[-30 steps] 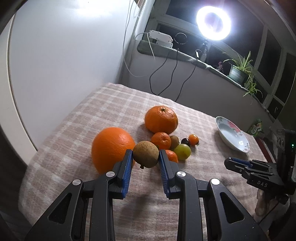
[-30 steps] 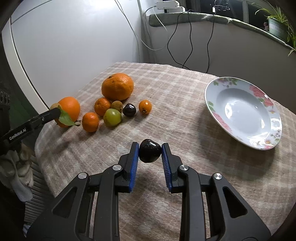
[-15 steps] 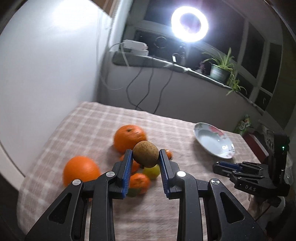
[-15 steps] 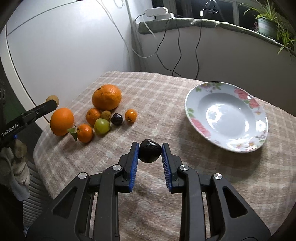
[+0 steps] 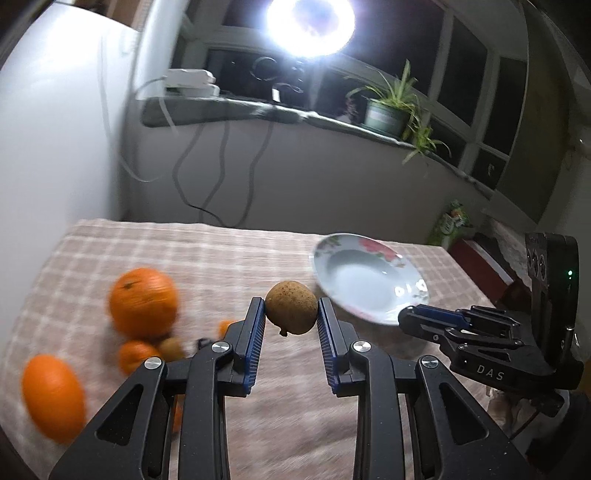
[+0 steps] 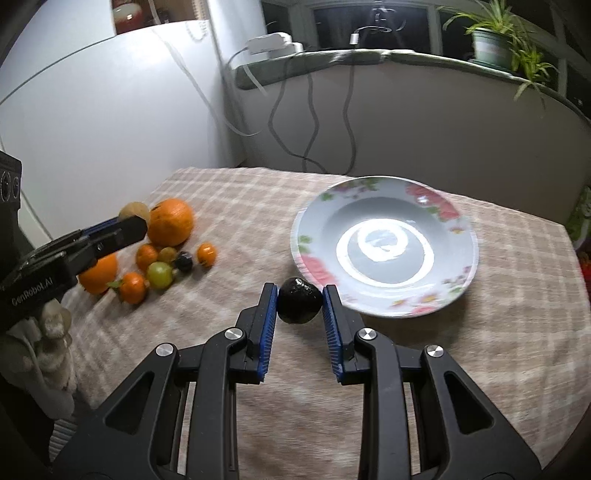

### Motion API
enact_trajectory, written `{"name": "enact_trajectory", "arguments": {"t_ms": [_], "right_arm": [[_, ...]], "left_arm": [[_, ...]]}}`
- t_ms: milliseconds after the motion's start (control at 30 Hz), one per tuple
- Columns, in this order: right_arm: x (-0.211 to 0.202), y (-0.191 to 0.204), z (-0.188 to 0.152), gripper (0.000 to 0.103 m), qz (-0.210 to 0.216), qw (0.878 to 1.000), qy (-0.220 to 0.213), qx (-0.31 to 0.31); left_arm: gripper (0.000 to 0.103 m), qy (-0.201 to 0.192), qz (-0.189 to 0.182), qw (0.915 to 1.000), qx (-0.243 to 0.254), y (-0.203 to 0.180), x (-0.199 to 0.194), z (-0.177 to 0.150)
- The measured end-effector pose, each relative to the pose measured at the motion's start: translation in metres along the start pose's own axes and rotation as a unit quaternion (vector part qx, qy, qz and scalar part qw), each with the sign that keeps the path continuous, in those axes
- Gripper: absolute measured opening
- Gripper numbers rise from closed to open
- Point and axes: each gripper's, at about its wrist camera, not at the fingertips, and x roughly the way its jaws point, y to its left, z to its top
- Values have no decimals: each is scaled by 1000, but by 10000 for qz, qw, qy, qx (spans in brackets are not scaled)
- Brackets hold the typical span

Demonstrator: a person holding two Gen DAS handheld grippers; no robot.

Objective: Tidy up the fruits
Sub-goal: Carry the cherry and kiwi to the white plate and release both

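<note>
On the checked desk cloth sit fruit and a plate; ring light overhead. Left jaws clench a kiwi, right jaws a dark fruit.

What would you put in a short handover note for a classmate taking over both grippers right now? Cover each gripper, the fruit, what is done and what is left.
Left gripper: shut on the brown fruit, held above the cloth.
Right gripper: shut on the dark fruit, close to the plate's near rim.
Plate: empty, so nothing is delivered yet.
Pile at the table's left: oranges, small orange fruits, a green one and a dark one remain.
Left to do: probably set both held fruits in the plate, then fetch the rest.
</note>
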Motion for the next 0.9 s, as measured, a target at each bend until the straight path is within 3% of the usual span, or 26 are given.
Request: {"name": "enact_trajectory", "arguments": {"t_ms": [233,500,900], "right_arm": [[9,-40,11,26,-362,9993,2,136],[33,-69,22,26,-646,9977,140,113],[46,-82,20,26,-571,9979,232,192]], "left_arm": [[27,225,-332,9989,226,-34,47,14],[27,550,-430,9964,480,-59,91,16],[27,855,-509,9936,541,-71,120,12]]}}
